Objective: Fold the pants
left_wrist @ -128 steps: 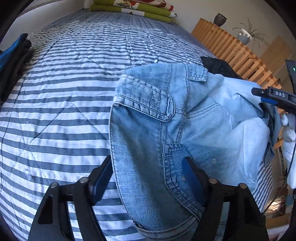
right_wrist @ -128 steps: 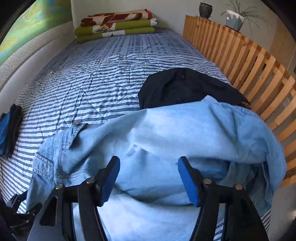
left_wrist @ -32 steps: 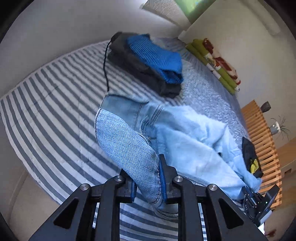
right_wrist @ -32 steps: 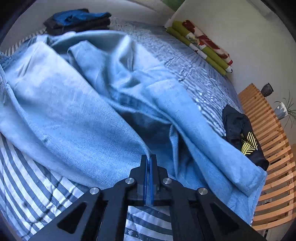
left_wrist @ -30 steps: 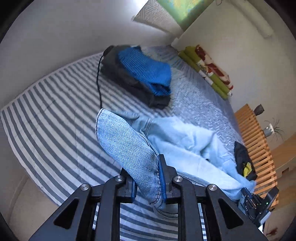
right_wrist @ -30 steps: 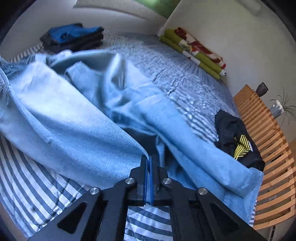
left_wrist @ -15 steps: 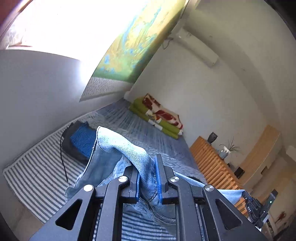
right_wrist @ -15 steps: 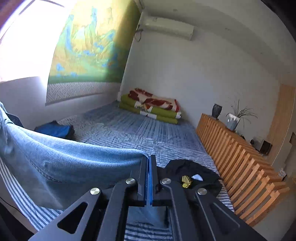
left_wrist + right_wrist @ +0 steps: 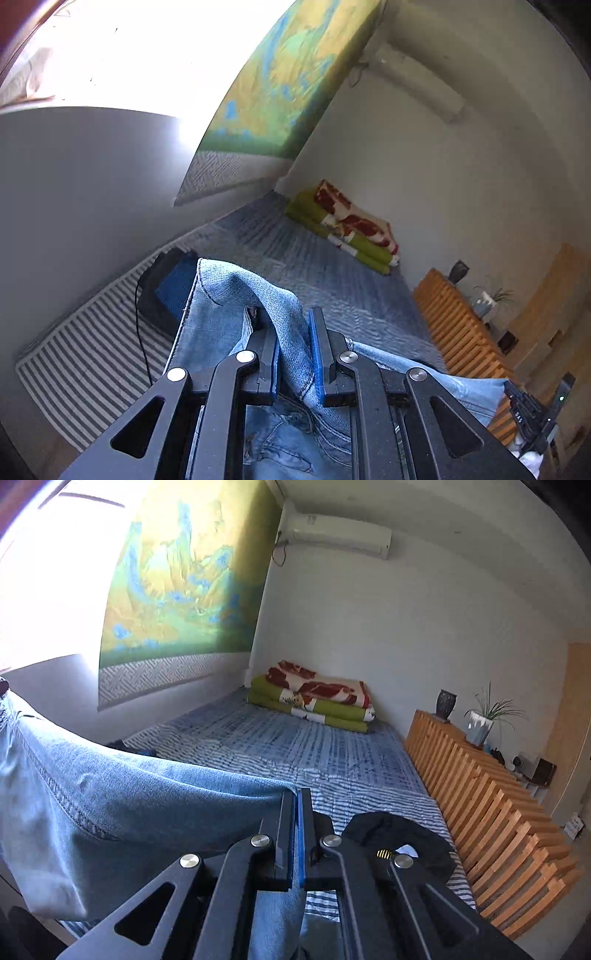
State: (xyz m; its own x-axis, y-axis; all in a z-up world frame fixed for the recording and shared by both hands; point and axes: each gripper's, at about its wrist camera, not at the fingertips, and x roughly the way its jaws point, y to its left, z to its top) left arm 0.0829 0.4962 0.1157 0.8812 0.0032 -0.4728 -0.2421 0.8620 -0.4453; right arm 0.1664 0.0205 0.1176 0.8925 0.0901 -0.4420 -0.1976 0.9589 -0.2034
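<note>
Bedroom, pale walls; bed [image 9: 295, 753] with blue-and-white striped cover fills the floor of both views.

Wall items: large landscape painting [image 9: 177, 579] in green, yellow and blue; white air conditioner [image 9: 336, 535] high in the corner.

On the bed, far end: folded blankets [image 9: 314, 698], green with a red-and-white top layer. Left side: dark folded stack with a blue piece [image 9: 173, 288] and a thin black cable beside it. Near right: black garment [image 9: 399, 834] with a yellow print, wording not legible.

Beside the bed: slatted wooden rail [image 9: 491, 794]; on it a dark vase [image 9: 445, 701] and a potted plant [image 9: 484, 720].

Task item: light-blue denim pants [image 9: 258, 295], lifted clear of the bed and stretched between both hands, the rest hanging below.

Left tongs [image 9: 295, 354]: narrowly parted, pinching a thick fold of the denim.

Right tongs [image 9: 296, 834]: pressed together on a thin edge of the pants.

Writing: white letters on the right tool's body, low right in the left view, possibly "DAS".
</note>
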